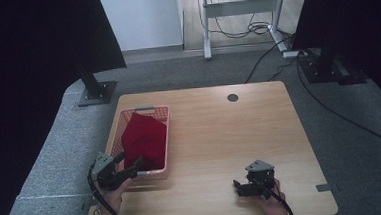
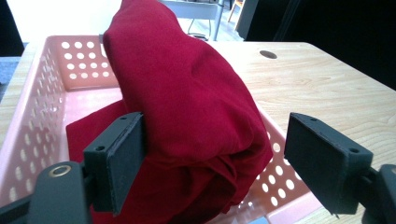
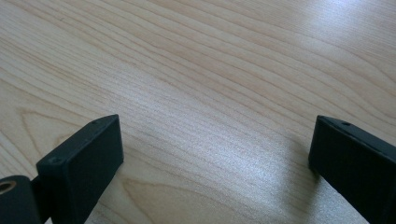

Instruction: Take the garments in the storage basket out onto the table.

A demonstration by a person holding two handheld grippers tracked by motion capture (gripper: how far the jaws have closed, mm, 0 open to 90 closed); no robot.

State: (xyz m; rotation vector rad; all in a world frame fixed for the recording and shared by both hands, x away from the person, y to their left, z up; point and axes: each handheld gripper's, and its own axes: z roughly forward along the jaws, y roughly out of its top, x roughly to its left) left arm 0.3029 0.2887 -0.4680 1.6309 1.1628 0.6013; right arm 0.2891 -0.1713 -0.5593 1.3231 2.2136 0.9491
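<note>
A pink perforated basket (image 1: 166,139) stands on the left part of the wooden table (image 1: 220,135). A folded dark red cloth (image 1: 144,138) lies heaped in it, higher than the rim. My left gripper (image 1: 131,159) is at the basket's near end, open. In the left gripper view the red cloth (image 2: 187,93) bulges between the wide-apart jaws of the left gripper (image 2: 217,161); one jaw is inside the basket (image 2: 46,93) against the cloth, the other outside its wall. My right gripper (image 1: 237,187) rests low near the front edge, open over bare wood (image 3: 215,158).
A round dark cable hole (image 1: 232,97) sits near the table's far edge. Black stand bases (image 1: 96,92) (image 1: 326,69) flank the table on grey carpet. Cables (image 1: 266,63) run across the floor behind, under a white desk frame (image 1: 242,6).
</note>
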